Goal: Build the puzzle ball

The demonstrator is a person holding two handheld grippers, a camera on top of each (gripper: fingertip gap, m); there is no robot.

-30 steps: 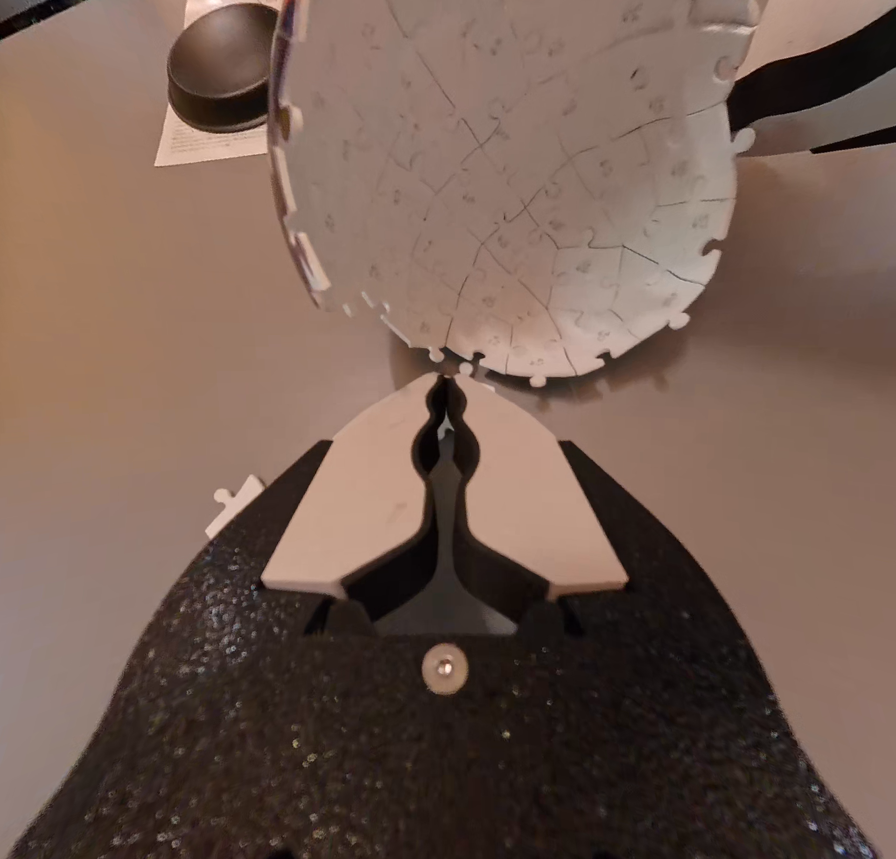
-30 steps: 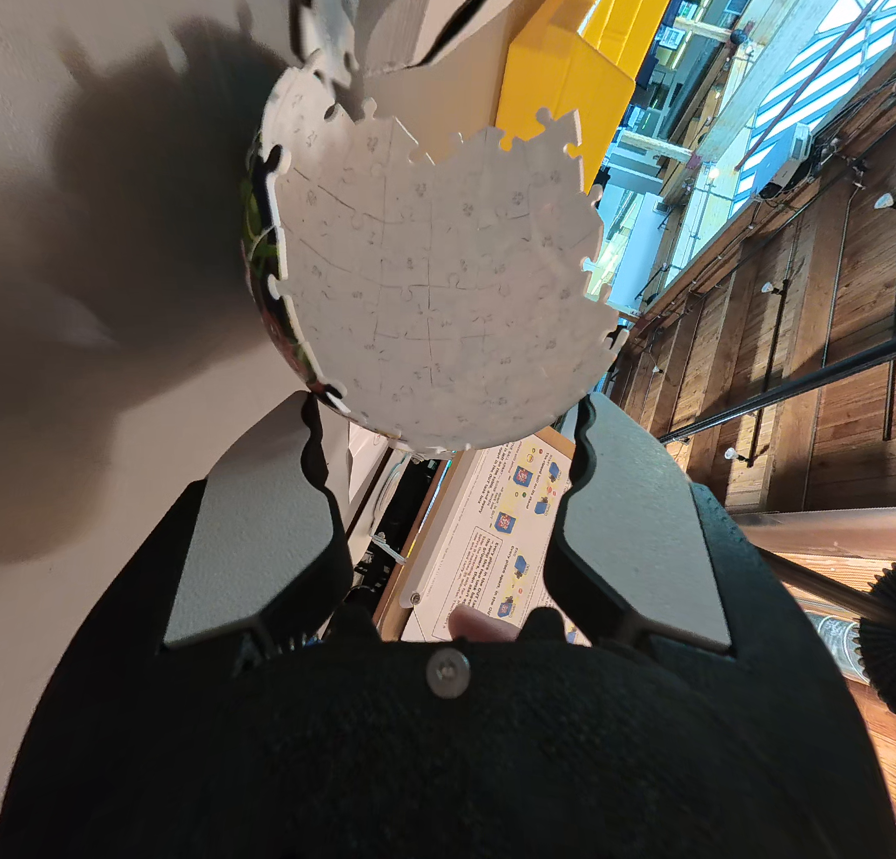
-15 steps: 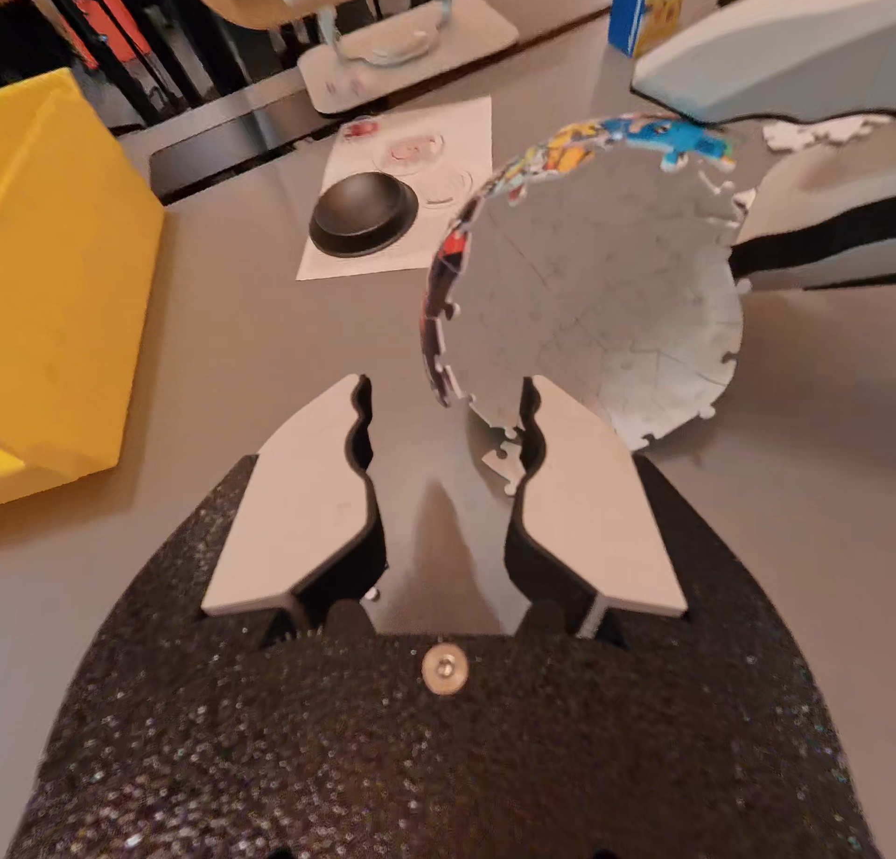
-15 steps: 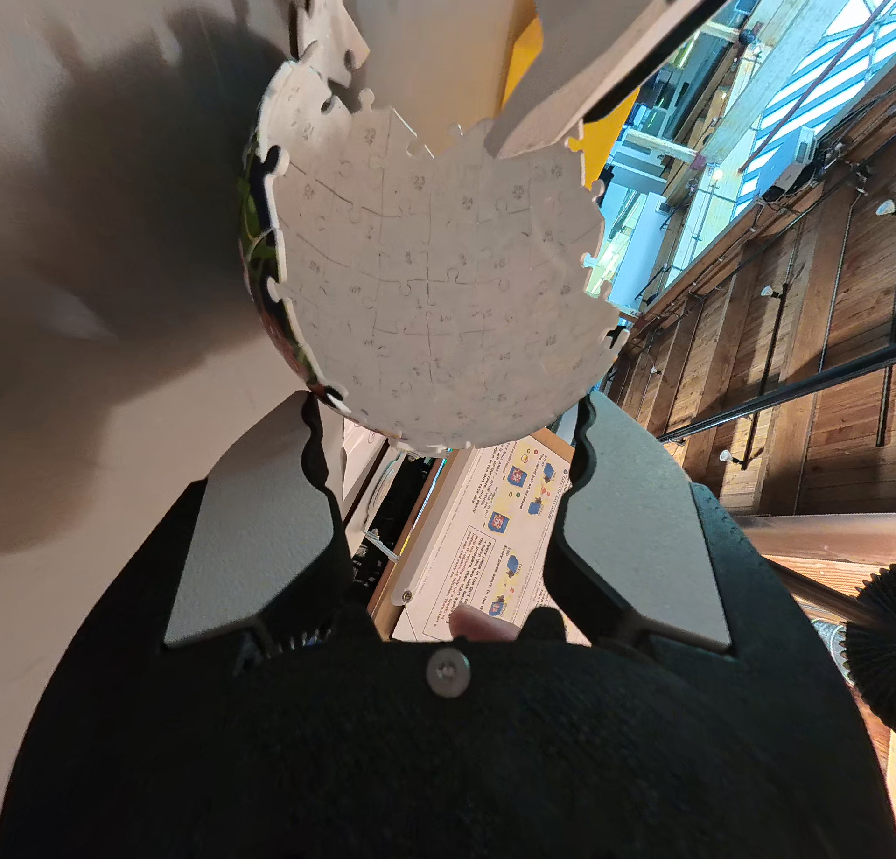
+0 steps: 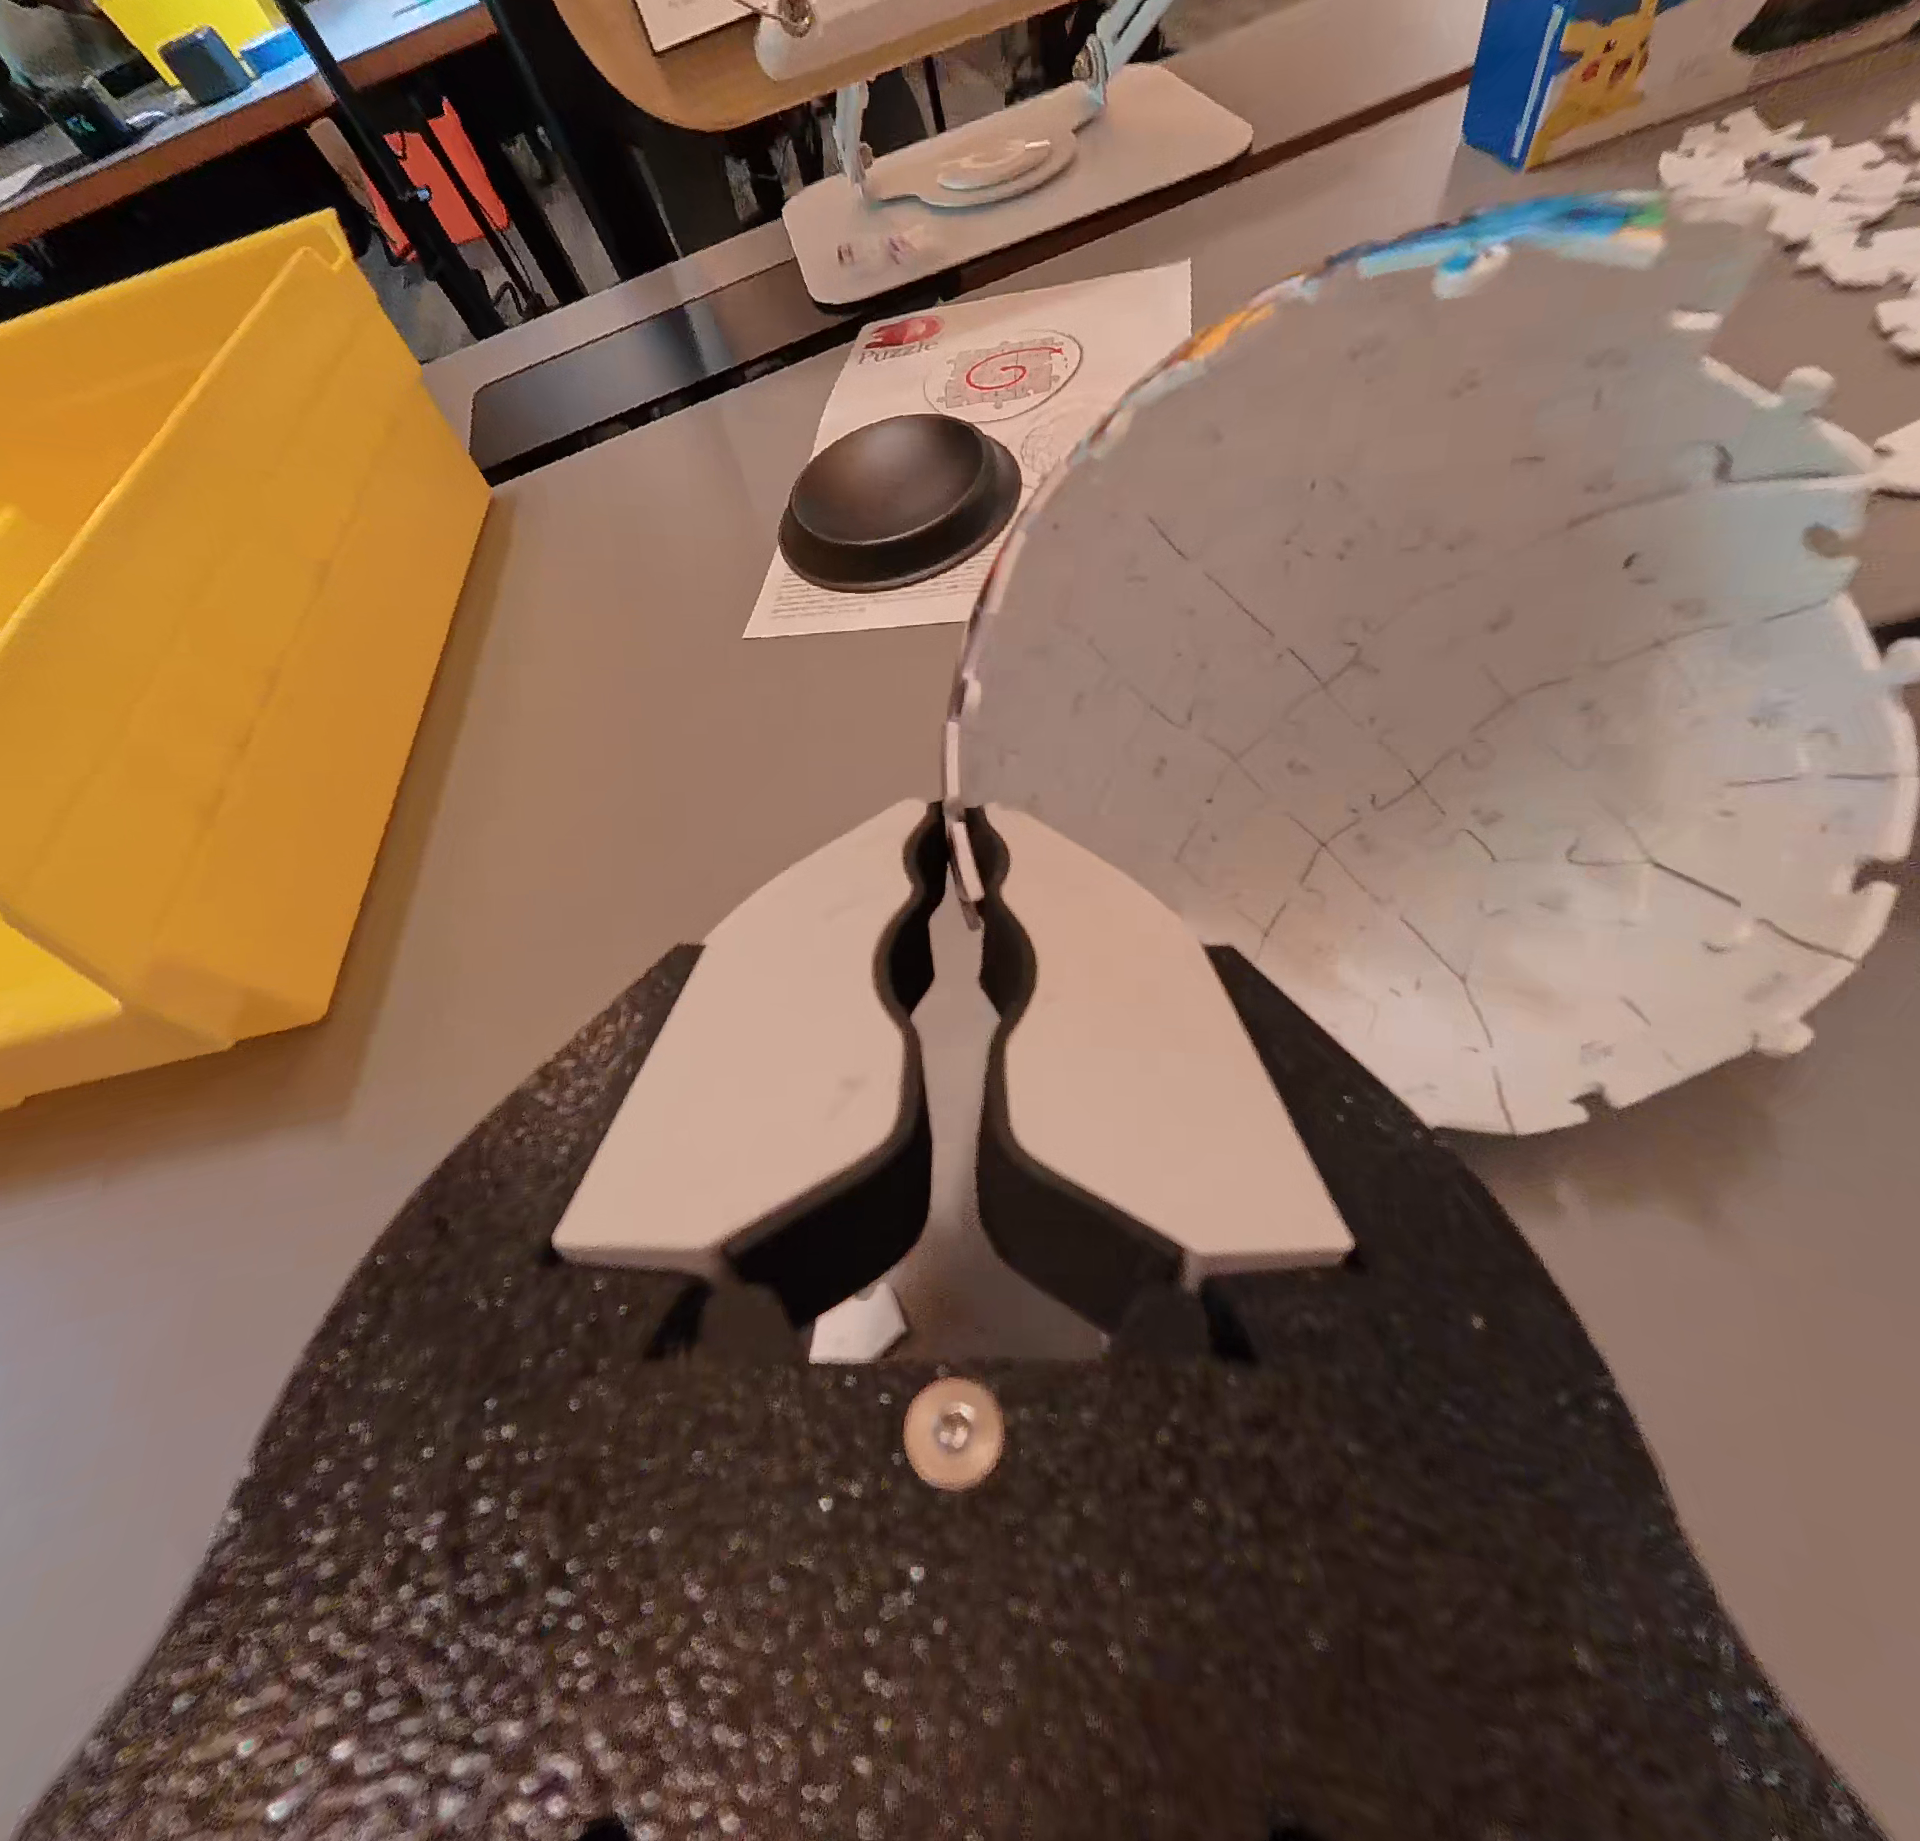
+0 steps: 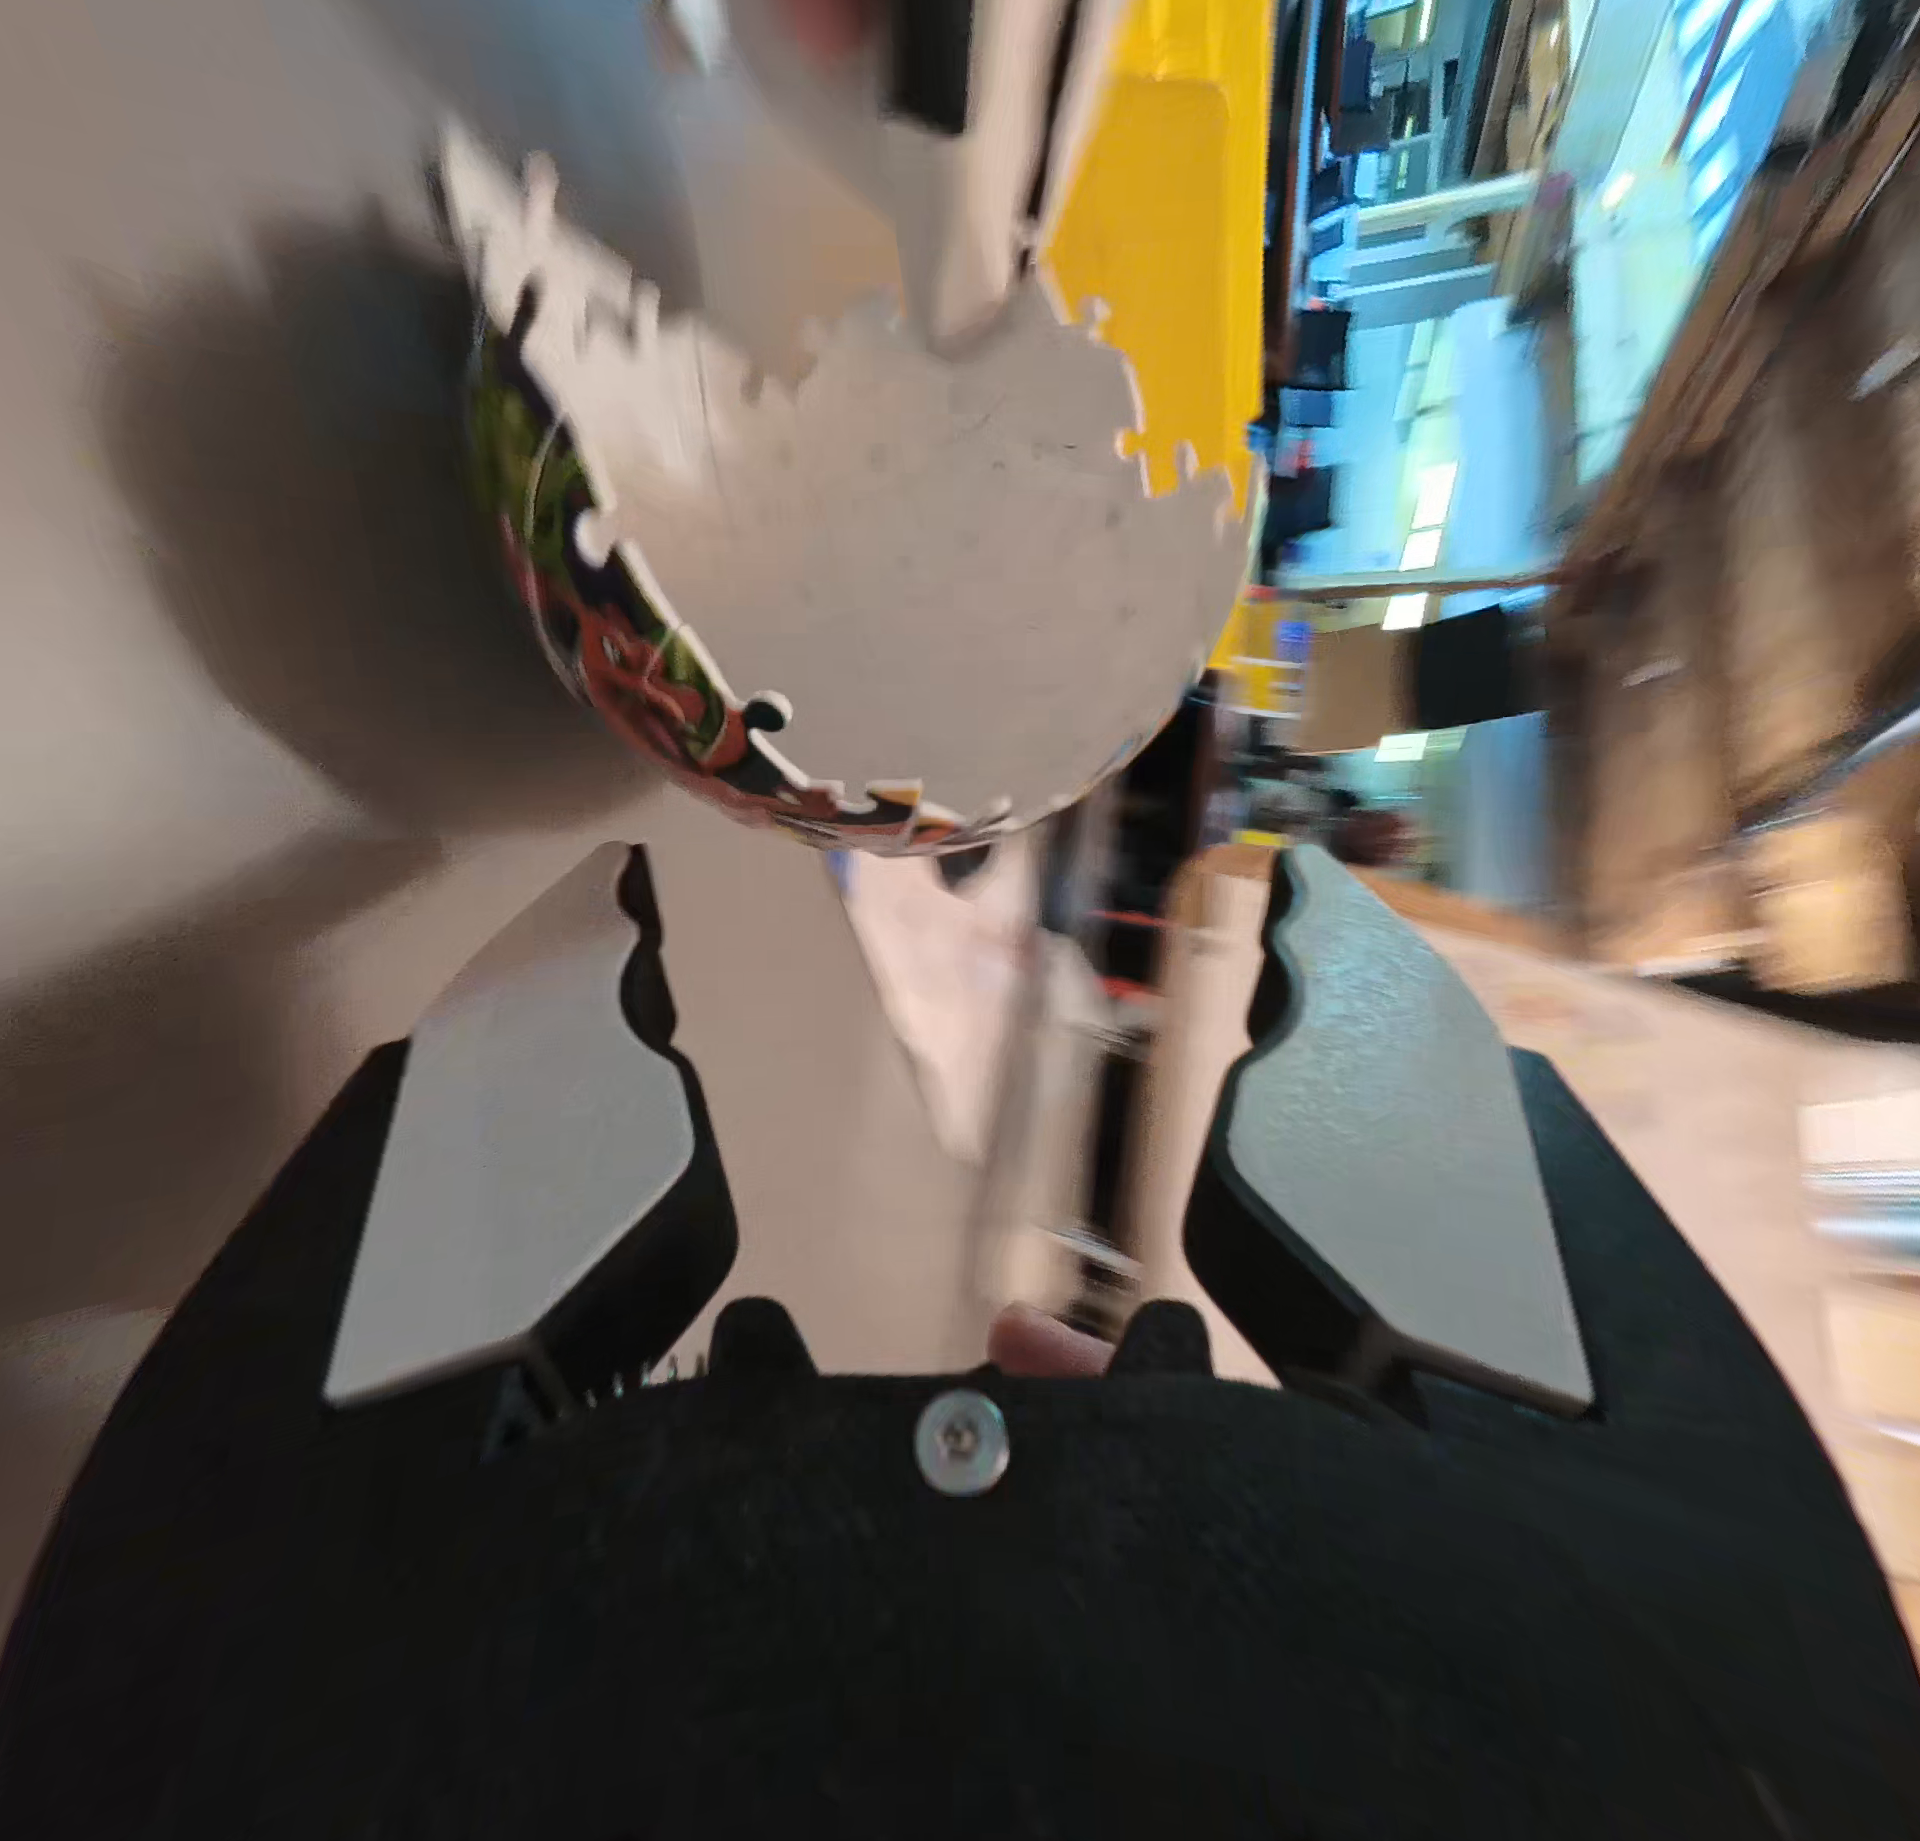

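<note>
The half-built puzzle ball shell [image 5: 1455, 752], white inside and coloured outside, is tilted with its hollow towards me. My left gripper [image 5: 956, 841] is shut on the shell's left rim. In the right wrist view, which is blurred, the shell [image 6: 935, 565] hangs just beyond my right gripper [image 6: 956, 861], which is open and empty. The left gripper [image 6: 966, 233] shows there at the shell's far edge. A loose white piece [image 5: 857, 1324] lies on the table under the left fingers.
A black round stand [image 5: 894, 513] sits on an instruction sheet [image 5: 1091, 337] behind the shell. A yellow bin [image 5: 187, 648] stands at the left. Loose white pieces [image 5: 1818, 191] and a blue box [image 5: 1558, 46] are at the back right.
My left gripper let go at the shell's lower rim, opened, drew back, and has shut on the shell's left rim. The right gripper has backed away from the shell, still open.
</note>
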